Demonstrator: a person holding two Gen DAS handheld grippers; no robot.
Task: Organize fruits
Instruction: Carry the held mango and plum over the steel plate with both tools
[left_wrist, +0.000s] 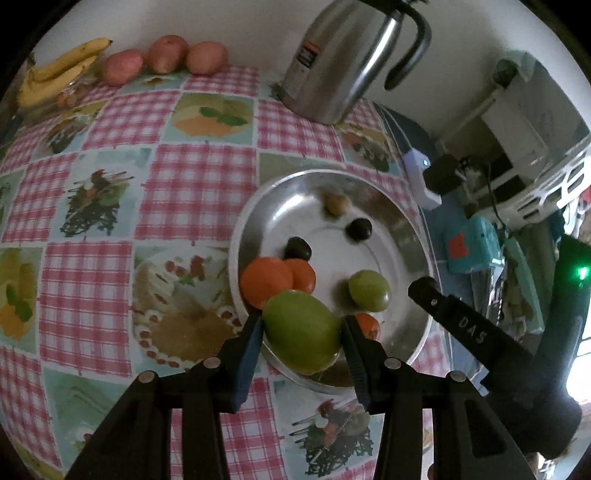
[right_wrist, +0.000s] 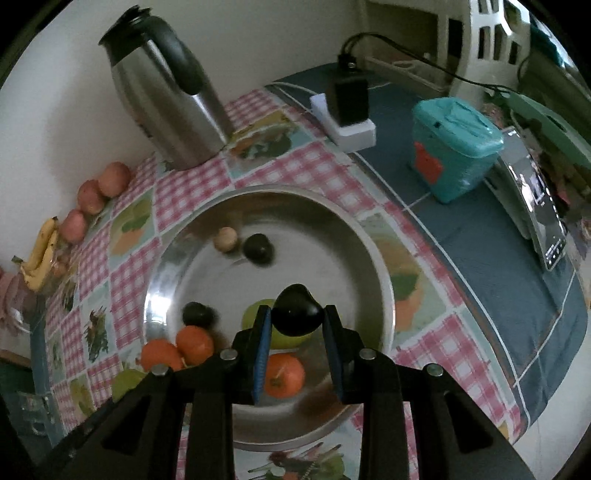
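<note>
My left gripper (left_wrist: 303, 325) is shut on a large green fruit (left_wrist: 301, 341), held over the near rim of a round metal plate (left_wrist: 243, 229). On the plate lie two oranges (left_wrist: 266, 280), two dark fruits (left_wrist: 297, 248), a small brown one (left_wrist: 336, 204), a smaller green fruit (left_wrist: 369, 290) and a third orange (left_wrist: 367, 325). In the right wrist view my right gripper (right_wrist: 297, 312) is shut on a dark, rounded fruit (right_wrist: 295, 314) above the same plate (right_wrist: 384, 280). The right gripper's black body (left_wrist: 424, 290) reaches in from the right beside the plate.
A steel jug (left_wrist: 343, 62) stands behind the plate against the wall. Bananas (left_wrist: 55, 70) and three reddish fruits (left_wrist: 166, 53) lie at the far left. Right of the checked cloth are a white power strip (right_wrist: 347, 125), a teal bin (right_wrist: 454, 147) and a phone (right_wrist: 546, 221).
</note>
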